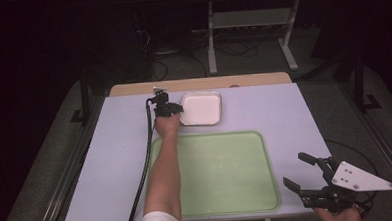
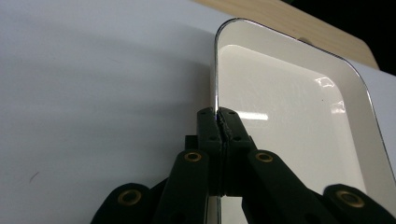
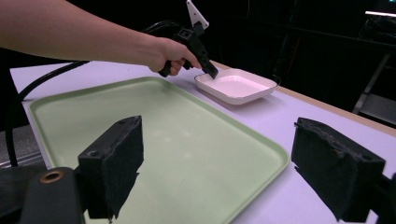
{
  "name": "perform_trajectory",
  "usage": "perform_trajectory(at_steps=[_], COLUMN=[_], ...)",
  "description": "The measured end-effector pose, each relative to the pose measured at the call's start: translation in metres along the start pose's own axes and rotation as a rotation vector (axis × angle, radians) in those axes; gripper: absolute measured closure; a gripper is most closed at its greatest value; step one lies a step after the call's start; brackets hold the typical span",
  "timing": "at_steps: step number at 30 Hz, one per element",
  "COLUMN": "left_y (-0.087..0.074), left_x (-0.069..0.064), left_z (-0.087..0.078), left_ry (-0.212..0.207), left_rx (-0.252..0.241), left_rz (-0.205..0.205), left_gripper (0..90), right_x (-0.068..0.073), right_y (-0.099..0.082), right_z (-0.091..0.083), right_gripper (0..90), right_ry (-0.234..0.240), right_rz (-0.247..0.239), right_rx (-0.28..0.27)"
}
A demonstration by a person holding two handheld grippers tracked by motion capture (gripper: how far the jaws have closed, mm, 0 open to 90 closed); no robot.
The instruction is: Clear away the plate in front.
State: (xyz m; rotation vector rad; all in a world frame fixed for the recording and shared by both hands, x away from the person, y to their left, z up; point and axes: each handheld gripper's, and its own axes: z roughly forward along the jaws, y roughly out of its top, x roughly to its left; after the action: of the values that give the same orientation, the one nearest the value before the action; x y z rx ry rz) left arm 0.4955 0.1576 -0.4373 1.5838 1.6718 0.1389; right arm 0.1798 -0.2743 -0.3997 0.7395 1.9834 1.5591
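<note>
A shallow white dish (image 1: pixel 201 109) with a metal rim sits at the back of the table, empty. My left gripper (image 1: pixel 180 109) is shut on its left rim; in the left gripper view the two black jaws pinch the thin edge of the dish (image 2: pixel 289 107) at the left gripper (image 2: pixel 218 116). From the right gripper view the same hand and the left gripper (image 3: pixel 212 73) meet the dish (image 3: pixel 236 87) at its near corner. My right gripper (image 1: pixel 302 172) stands open at the table's front right, nothing between its pads (image 3: pixel 119 156).
A large pale green tray (image 1: pixel 214 172) lies in front of the dish, bare, and reaches toward the right gripper (image 3: pixel 154 140). The table top is light lilac (image 1: pixel 284 111) with a wooden strip along its far edge. A black cable (image 1: pixel 145 163) trails from the left gripper.
</note>
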Motion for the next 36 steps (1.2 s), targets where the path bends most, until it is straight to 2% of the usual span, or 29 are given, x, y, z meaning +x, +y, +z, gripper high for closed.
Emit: perform_trajectory(at_steps=[10,13,14,17,18,23,31,36], left_y=[-0.002,-0.004,-0.005,-0.005,-0.006,-0.01,-0.019,-0.021], left_x=[-0.009,-0.012,-0.013,-0.014,-0.016,-0.018,-0.014,-0.014], left_z=[-0.017,-0.023,-0.027,-0.031,-0.035,-0.042,-0.055,-0.064], left_ry=[-0.057,-0.083,-0.103,-0.11,-0.131,-0.141,-0.146,-0.154], left_rx=[-0.057,-0.071,-0.076,-0.081,-0.082,-0.089,-0.101,-0.112], left_rz=[0.007,0.0,0.002,0.001,0.004,0.02,0.003,0.035], left_gripper=[88.6,88.6,88.6,88.6,88.6,88.6,88.5,88.5], right_x=[0.002,0.002,0.002,0.002,0.002,0.002,0.002,0.002], right_y=[0.001,0.002,0.002,0.002,0.002,0.001,0.002,0.002], right_z=[0.002,0.002,0.002,0.002,0.002,0.001,0.004,0.007], right_gripper=[15.6,15.7,15.6,15.6,15.6,15.6,15.7,15.4], right_ry=[-0.004,-0.004,-0.006,-0.007,-0.009,-0.012,-0.011,-0.006], right_rz=[0.0,-0.001,-0.004,-0.005,-0.002,-0.002,-0.004,-0.001], right_rx=[-0.004,-0.006,-0.004,-0.001,0.002,-0.002,0.003,0.011])
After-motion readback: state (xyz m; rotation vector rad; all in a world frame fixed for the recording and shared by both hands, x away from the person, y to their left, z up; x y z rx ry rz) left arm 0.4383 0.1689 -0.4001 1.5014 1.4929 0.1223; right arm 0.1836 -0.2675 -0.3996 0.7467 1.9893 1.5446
